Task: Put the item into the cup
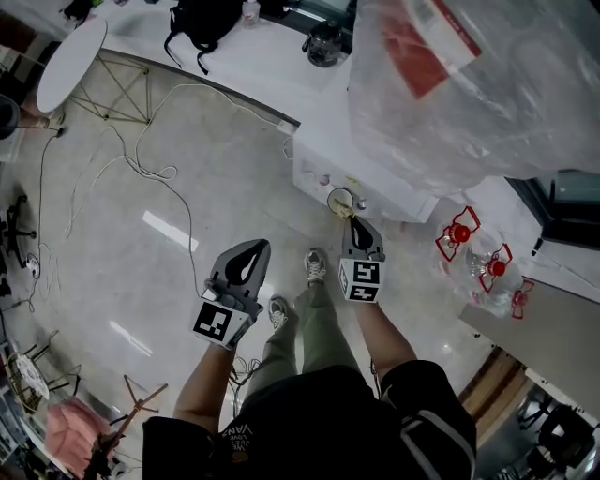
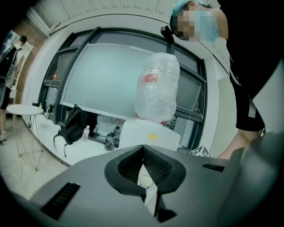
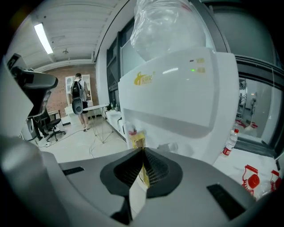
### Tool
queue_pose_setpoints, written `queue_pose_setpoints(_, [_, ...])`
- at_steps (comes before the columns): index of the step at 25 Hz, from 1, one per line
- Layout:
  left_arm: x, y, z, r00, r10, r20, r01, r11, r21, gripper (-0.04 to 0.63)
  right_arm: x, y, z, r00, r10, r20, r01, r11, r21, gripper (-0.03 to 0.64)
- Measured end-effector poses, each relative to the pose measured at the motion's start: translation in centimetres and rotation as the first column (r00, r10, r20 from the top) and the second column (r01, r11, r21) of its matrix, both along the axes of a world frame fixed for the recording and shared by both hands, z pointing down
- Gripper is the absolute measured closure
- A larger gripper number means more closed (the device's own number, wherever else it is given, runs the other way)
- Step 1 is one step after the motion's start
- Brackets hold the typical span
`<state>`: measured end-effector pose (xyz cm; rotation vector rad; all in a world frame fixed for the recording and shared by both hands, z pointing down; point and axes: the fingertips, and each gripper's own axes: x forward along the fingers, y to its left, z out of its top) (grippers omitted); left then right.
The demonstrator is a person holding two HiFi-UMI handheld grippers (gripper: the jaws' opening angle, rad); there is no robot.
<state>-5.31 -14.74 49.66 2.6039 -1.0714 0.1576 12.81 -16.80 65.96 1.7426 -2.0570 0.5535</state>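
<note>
My right gripper is held up at the front of a white water dispenser, shut on the wall of a white paper cup. In the right gripper view the cup wall runs down between the jaws of that gripper. A yellow item shows just past the tips; whether it is inside the cup I cannot tell. My left gripper hangs over the floor to the left, shut with nothing in it. In its own view the left gripper faces the dispenser.
A large clear bottle in plastic wrap tops the dispenser. Red-capped bottles lie on the surface to its right. Cables trail over the floor, beside a round white table. A backpack sits on the far counter.
</note>
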Motion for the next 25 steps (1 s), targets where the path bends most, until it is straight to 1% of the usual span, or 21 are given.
queue_pose_setpoints(3, [-0.2, -0.5, 0.7, 1.0, -0.017, -0.002, 0.017, 1.0, -0.012, 0.577, 0.0, -0.7, 1.8, 0.999, -0.009, -0.037, 0.008, 1.0, -0.024, 0.572])
queue_pose_setpoints(9, [-0.7, -1.1, 1.4, 0.999, -0.041, -0.004, 0.041, 0.999, -0.029, 0.577, 0.2, -2.4, 4.2, 0.992, -0.016, -0.122, 0.012, 0.999, -0.039, 0.571])
queue_pose_setpoints(18, [-1.8, -1.3, 3.5, 0.998, -0.063, 0.012, 0.064, 0.996, -0.066, 0.577, -0.3, -3.5, 7.8, 0.987, -0.028, -0.159, 0.015, 0.996, -0.083, 0.572])
queue_pose_setpoints(25, [-1.9, -1.7, 4.2, 0.998, -0.068, 0.009, 0.069, 0.995, -0.07, 0.577, -0.2, -4.0, 9.6, 0.984, -0.029, -0.174, 0.009, 0.994, -0.111, 0.572])
